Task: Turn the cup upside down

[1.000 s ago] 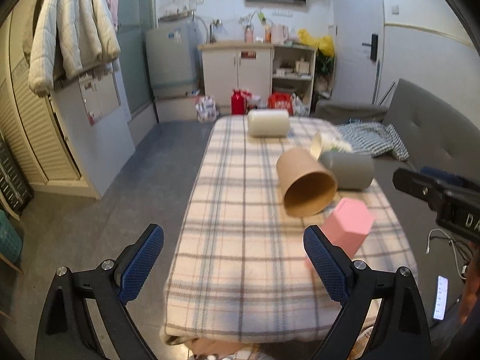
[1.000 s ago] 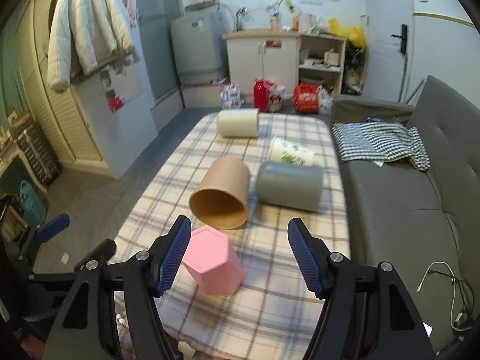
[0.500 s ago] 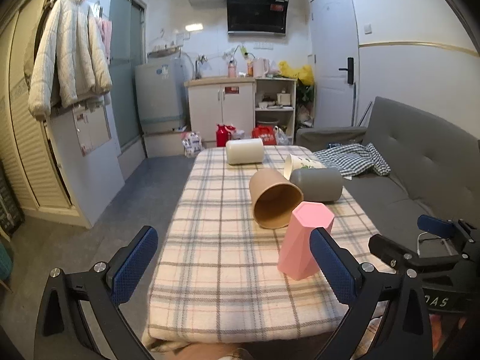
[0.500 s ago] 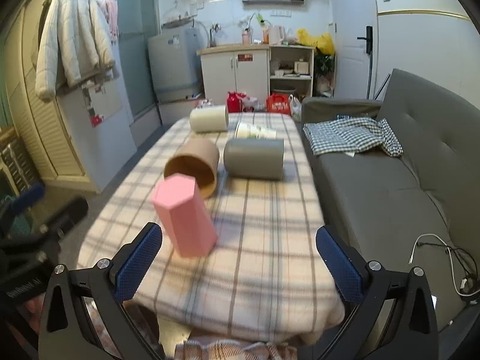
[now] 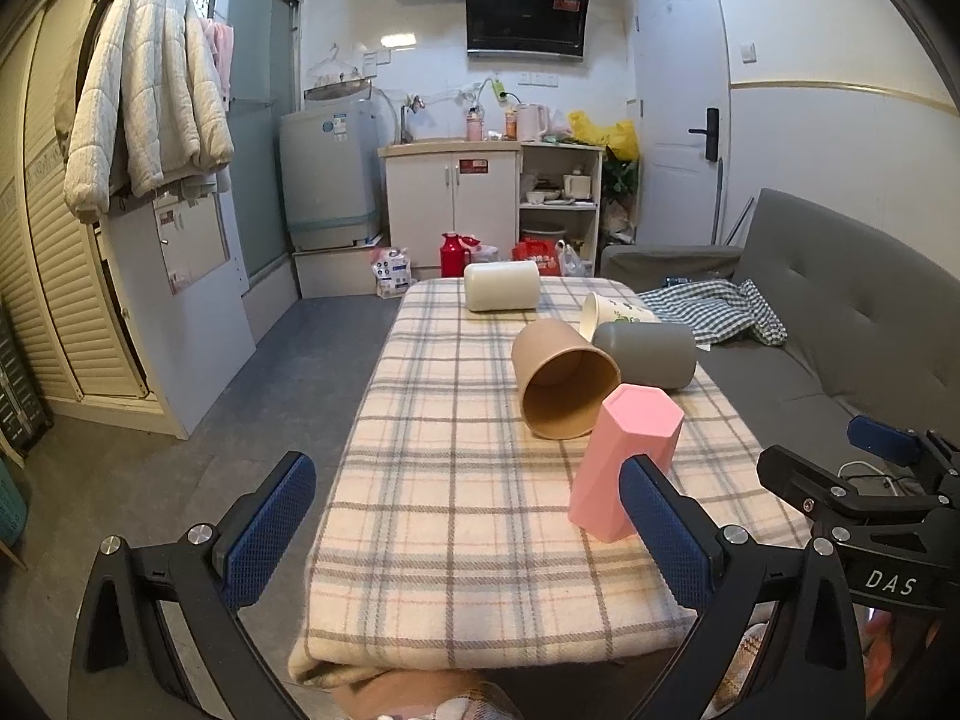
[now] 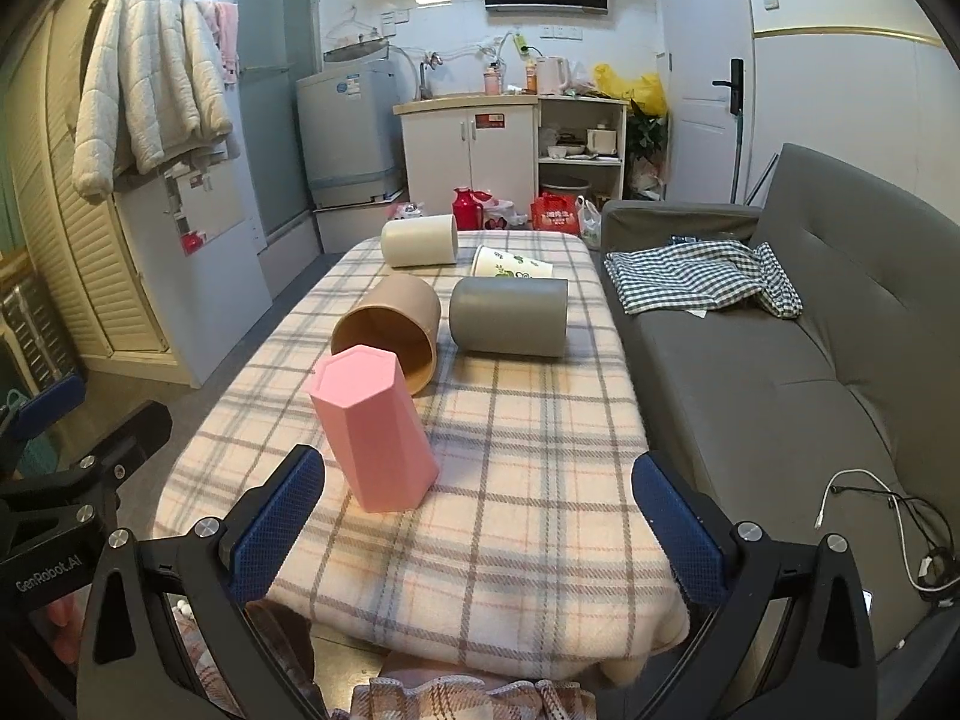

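Pink hexagonal cup (image 6: 377,427) stood closed end up, mouth down, on the plaid tablecloth (image 6: 510,480), near the table's front edge and clear of both tools. Nothing was touching it.

Left gripper (image 5: 468,531) was spread wide and empty, held back at the near edge of the table; its right blue pad (image 5: 657,531) overlapped the pink cup's base in the left wrist view only. Right gripper (image 6: 480,519) was also wide apart and empty, with the cup just ahead of its left pad (image 6: 279,519) and not between the pads.

Behind the pink cup, a brown paper cup (image 6: 390,327) lay on its side, mouth toward the cameras, its rim partly hidden by the pink one. Just beside it, a grey cup (image 6: 510,316) lay on its side; contact between the two was unclear. Further back lay a printed paper cup (image 6: 510,264) and a cream cup (image 6: 420,249), both on their sides. A checked cloth (image 6: 702,276) lay on the grey sofa (image 6: 810,360) beside the table.
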Demonstrator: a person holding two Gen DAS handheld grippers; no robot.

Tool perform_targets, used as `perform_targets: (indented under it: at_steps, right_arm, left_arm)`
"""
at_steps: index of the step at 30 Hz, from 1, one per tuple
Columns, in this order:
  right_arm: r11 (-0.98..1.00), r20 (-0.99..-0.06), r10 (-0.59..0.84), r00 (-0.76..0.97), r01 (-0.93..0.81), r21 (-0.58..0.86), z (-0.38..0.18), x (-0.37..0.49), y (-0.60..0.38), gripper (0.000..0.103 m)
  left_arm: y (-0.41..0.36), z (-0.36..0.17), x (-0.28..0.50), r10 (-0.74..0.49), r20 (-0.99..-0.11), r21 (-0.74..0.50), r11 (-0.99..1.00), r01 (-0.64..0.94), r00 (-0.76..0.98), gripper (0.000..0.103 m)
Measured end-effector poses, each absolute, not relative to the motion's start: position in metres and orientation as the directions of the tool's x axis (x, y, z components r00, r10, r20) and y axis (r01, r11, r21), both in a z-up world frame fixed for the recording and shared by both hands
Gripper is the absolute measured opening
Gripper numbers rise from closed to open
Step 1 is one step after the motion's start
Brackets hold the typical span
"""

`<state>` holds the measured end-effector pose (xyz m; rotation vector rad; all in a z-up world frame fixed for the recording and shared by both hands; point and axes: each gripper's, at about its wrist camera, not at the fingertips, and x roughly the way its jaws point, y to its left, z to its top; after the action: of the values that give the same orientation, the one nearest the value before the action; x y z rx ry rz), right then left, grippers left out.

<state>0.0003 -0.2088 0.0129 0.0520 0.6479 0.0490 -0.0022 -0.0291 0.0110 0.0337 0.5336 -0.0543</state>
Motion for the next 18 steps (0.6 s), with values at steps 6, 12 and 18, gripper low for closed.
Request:
perform_targets:
  at_steps: [6, 12, 18]
  right_arm:
    - [0.997, -0.6, 0.061, 0.798, -0.023, 0.07, 0.0131, 0.0013, -0.2113, 0.103]
    - [0.998, -0.59, 0.058, 0.805, -0.024, 0.066, 0.0168, -0.0015, -0.2098, 0.103]
    - [0.998, -0.585, 0.055, 0.809, -0.026, 0.058, 0.0201, -0.0069, -0.2105, 0.103]
  left_arm:
    - [-0.0299, 0.0102, -0.0014, -0.035, -0.523, 0.026, 0.998, 0.057, 0.852, 0.103]
    - [-0.0313, 0.01, -0.0003, -0.037, -0.527, 0.026, 0.998, 0.06, 0.849, 0.103]
    - [-0.0349, 0.0123, -0.0024, -0.042, -0.52, 0.038, 0.997, 0.072, 0.853, 0.103]
